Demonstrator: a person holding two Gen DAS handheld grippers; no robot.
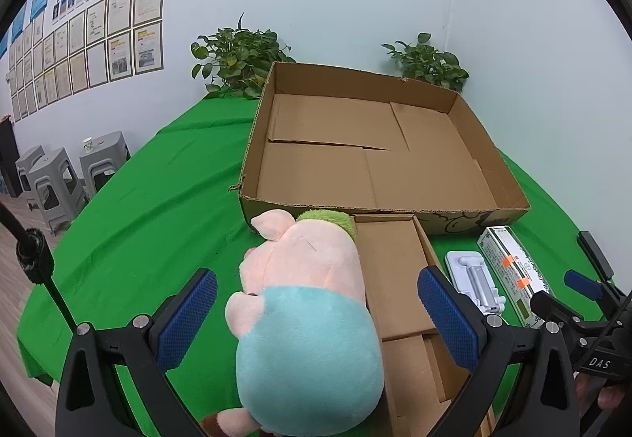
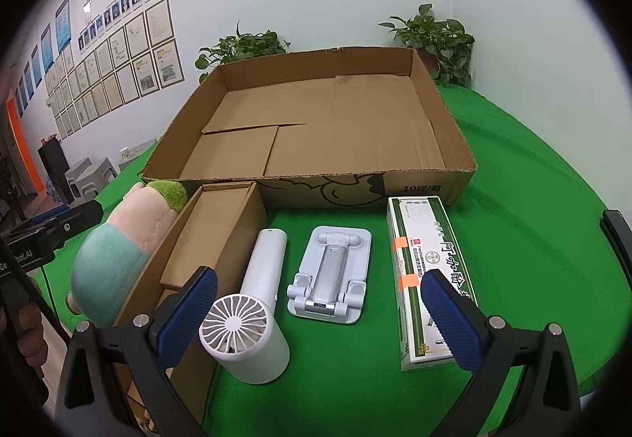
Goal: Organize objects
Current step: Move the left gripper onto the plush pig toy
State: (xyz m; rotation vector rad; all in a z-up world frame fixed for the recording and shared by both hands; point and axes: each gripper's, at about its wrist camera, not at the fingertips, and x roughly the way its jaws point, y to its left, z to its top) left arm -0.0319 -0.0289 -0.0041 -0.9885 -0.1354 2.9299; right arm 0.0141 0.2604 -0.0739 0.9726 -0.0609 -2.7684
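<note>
The left gripper has its fingers wide apart around the plush pig, not squeezing it. The right gripper is spread wide too, empty, above the white fan and phone stand near the counter's front edge.

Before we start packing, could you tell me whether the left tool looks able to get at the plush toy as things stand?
Probably yes: the left tool is open with the plush toy lying directly between its pads, nothing on top, only the small box alongside.

Two potted plants stand against the wall, grey stools beside framed papers.
</note>
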